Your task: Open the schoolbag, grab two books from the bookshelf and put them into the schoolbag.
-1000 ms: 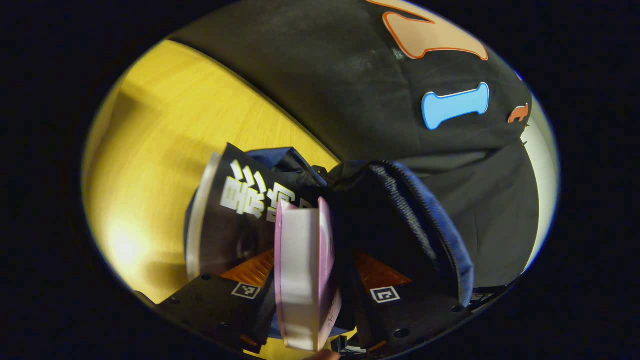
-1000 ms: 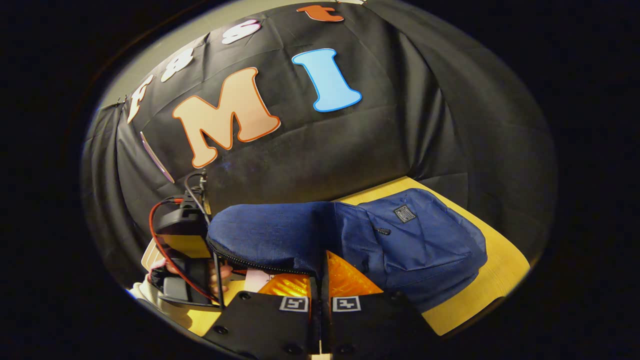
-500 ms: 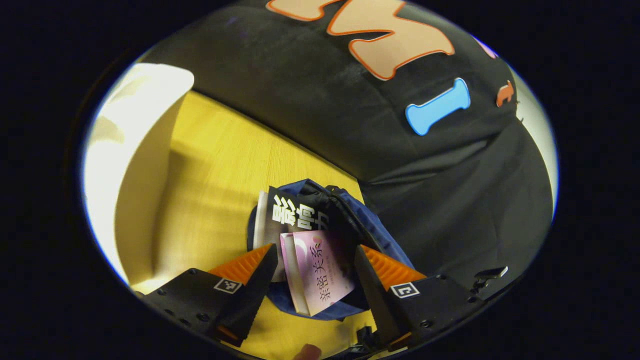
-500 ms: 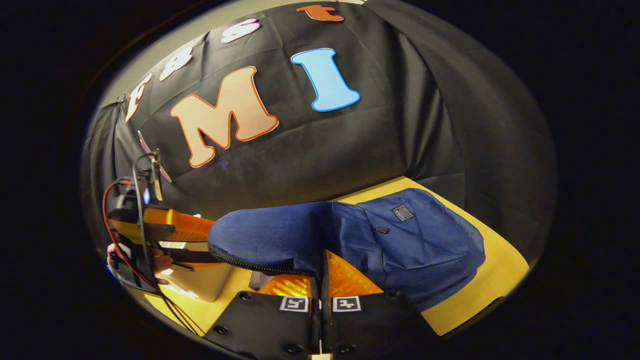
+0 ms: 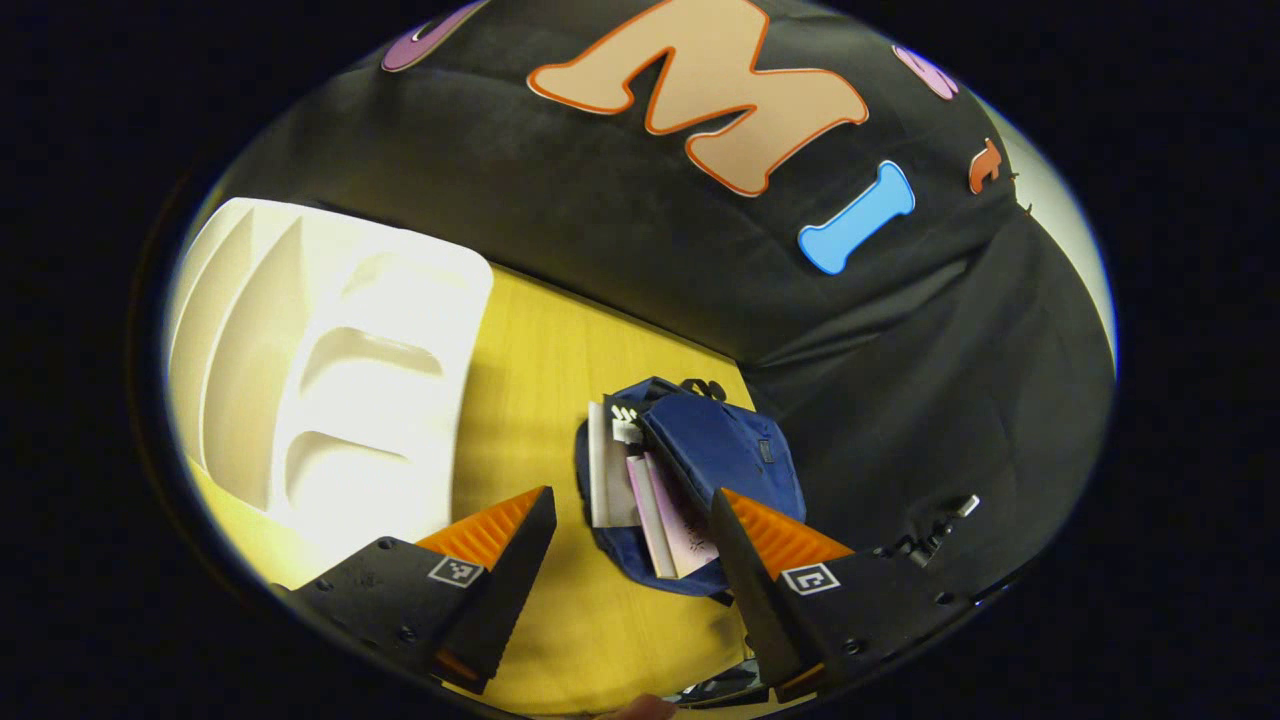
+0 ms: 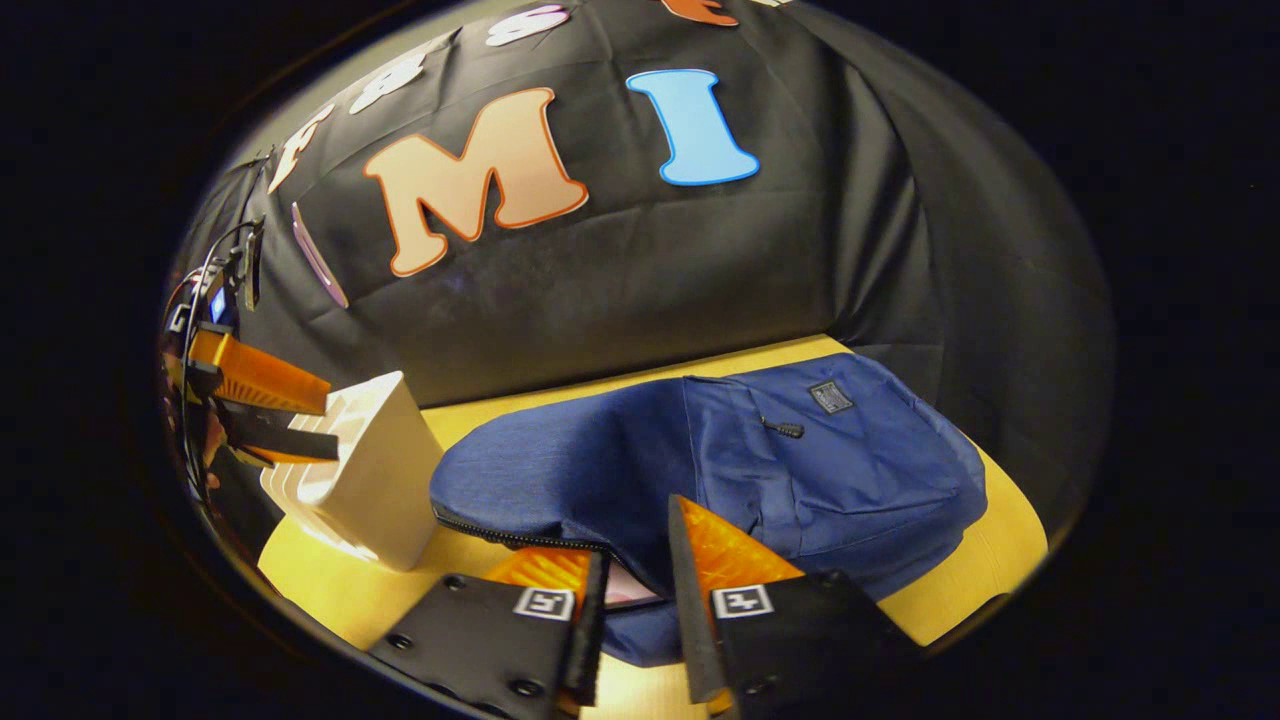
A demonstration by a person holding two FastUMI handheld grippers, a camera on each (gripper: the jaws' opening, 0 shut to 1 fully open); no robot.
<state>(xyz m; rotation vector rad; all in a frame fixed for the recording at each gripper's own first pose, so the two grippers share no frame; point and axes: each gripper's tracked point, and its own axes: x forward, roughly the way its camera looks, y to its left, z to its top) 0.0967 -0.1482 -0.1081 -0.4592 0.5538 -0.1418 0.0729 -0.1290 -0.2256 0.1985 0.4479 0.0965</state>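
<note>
The left gripper [image 5: 630, 540] has let go and pulled back high above the table [image 5: 560, 380], its jaws wide and empty. Both books [image 5: 640, 490] now poke out of the mouth of the blue schoolbag [image 6: 800, 460]. The right gripper [image 6: 635, 600] has loosened off the flap, jaws narrowly parted. The white bookshelf [image 5: 330, 370] looks emptied, though glare blurs it. The packing seems essentially done.

Dark book [image 5: 622, 425] in schoolbag [image 5: 725, 455] mouth bore white characters, too small to read. Pink book [image 5: 680, 520] cover print illegible. Patch on schoolbag front [image 6: 830, 396] too small to make out. Square coded markers sat on both grippers' fingers, no words.
</note>
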